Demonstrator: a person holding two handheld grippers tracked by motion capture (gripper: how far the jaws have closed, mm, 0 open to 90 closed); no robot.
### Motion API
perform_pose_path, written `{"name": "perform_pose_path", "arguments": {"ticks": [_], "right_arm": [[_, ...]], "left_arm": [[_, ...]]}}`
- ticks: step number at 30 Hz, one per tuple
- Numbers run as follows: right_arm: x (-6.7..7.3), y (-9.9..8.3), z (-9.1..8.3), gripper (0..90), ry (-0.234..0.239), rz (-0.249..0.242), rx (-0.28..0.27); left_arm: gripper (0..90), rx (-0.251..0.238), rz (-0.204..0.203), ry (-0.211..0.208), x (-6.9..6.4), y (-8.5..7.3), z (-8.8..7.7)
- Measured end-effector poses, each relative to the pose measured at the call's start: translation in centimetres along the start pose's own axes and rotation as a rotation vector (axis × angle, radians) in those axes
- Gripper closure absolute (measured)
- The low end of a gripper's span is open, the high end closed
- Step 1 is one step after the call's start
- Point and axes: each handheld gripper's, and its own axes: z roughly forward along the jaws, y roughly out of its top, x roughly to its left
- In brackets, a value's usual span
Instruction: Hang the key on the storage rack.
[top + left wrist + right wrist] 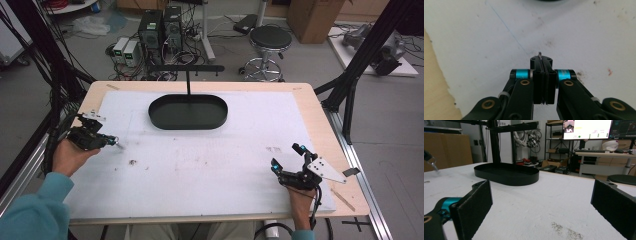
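The left tongs [116,143] are fully closed on a small thin metal piece [539,54], which is pinched between the pads with only its tip protruding past them; what the piece is cannot be determined at this size. These tongs hover over the white mat [210,165] near the left edge of the counter [320,107], pointing toward the counter's middle. The black oval tray [188,112], with its upright T-shaped stand, sits toward the far edge of the counter, at its middle; its long axis runs parallel to that edge. From the left tongs the tray lies farther toward the far edge and toward the counter's middle, well apart. The right tongs [287,156] stand wide open and empty near the right front corner, aimed toward the tray but farther from it. The left hand [70,156] is therefore the nearer one, and it carries the piece.
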Motion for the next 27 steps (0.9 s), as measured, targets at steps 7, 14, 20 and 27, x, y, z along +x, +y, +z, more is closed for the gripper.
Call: {"name": "perform_pose_path", "arguments": {"ticks": [7,14,20,27], "right_arm": [[0.0,0.0,0.0,2.9,0.001,-0.010,-0.005],[0.0,0.0,0.0,2.9,-0.001,-0.003,-0.002],[0.0,0.0,0.0,2.9,-0.002,-0.005,-0.003],[0.0,0.0,0.0,2.9,-0.002,-0.002,-0.002]], "left_arm": [[88.3,-0.106,0.021,-0.028,0.8,2.6,-2.4],[88.3,-0.182,0.036,-0.073,1.5,5.0,-3.7],[88.3,-0.184,0.068,-0.079,1.0,7.6,-4.1],[88.2,-0.225,0.120,-0.121,0.8,10.9,-4.2]]}}
